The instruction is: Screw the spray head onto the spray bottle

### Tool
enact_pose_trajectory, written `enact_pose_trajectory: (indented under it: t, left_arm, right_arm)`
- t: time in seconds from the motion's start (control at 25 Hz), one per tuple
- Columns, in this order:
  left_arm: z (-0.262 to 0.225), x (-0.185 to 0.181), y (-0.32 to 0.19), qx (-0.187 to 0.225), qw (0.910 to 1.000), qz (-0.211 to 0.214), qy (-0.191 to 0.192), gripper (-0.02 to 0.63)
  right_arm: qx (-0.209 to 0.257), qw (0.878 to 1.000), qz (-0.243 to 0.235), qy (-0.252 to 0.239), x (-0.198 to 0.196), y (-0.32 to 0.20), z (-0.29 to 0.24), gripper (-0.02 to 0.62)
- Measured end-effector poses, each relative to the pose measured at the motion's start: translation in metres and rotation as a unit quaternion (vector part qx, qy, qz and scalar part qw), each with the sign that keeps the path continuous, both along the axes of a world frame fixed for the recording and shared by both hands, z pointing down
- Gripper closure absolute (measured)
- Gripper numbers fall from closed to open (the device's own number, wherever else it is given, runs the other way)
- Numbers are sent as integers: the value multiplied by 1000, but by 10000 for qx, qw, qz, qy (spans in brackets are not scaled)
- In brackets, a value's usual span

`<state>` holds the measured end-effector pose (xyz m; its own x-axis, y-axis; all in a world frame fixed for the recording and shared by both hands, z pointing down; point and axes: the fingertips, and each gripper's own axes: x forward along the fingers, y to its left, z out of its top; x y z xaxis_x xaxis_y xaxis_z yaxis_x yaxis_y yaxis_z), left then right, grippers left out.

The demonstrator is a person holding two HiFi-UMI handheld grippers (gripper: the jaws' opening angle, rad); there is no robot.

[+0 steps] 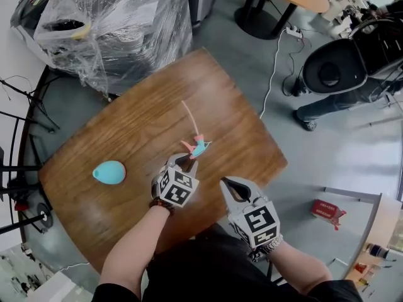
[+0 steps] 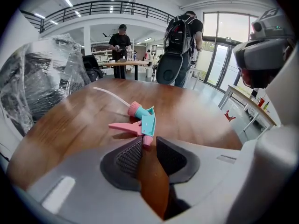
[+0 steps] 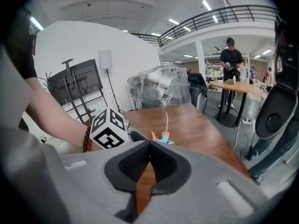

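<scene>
We record the spray head lying on its side on the round wooden table. It has a teal body and a pink trigger, and its thin dip tube trails off on its far side. The left gripper sits at the near side of the spray head. Its 2 jaws are partly spread, with the pink nozzle tip at their mouth; we see no pinch on it. The right gripper is held near the spray head, to its near right, with its 2 jaws pressed together on nothing. The teal spray bottle lies well left of the spray head, apart from both grippers.
</scene>
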<state>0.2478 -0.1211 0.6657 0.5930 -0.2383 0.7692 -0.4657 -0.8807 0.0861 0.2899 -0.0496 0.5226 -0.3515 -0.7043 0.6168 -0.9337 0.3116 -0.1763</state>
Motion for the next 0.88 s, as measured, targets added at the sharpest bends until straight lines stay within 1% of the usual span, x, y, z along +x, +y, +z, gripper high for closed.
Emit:
enact_pose_trajectory:
  t: [0.12,0.24,0.36,0.52,0.72,0.88]
  left_arm:
    - [-1,2,2,-10,10000,50,-22,526]
    - [-4,3,3,-7,10000,69,20,529]
    - [-14,3,5,-30,9998,90,148,532]
    - [-32,2,9,-184,9990,52,410,535]
    - [-67,-7,13,-351,9959,-62,837,535]
    - [-93,-22,24,-735,9904,-137,1161,535]
  right_arm:
    - [15,10000,-46,-4,1,-4,-1,601]
    - [55,9999,-108,-3,-1,-7,-2,601]
    - [96,9998,-160,11,-4,-10,-3,601]
    - [143,9995,-274,95,-9,-13,-7,601]
    - [290,9962,-642,513,-24,-14,-9,601]
    - [434,9896,-968,974,-38,-17,-16,599]
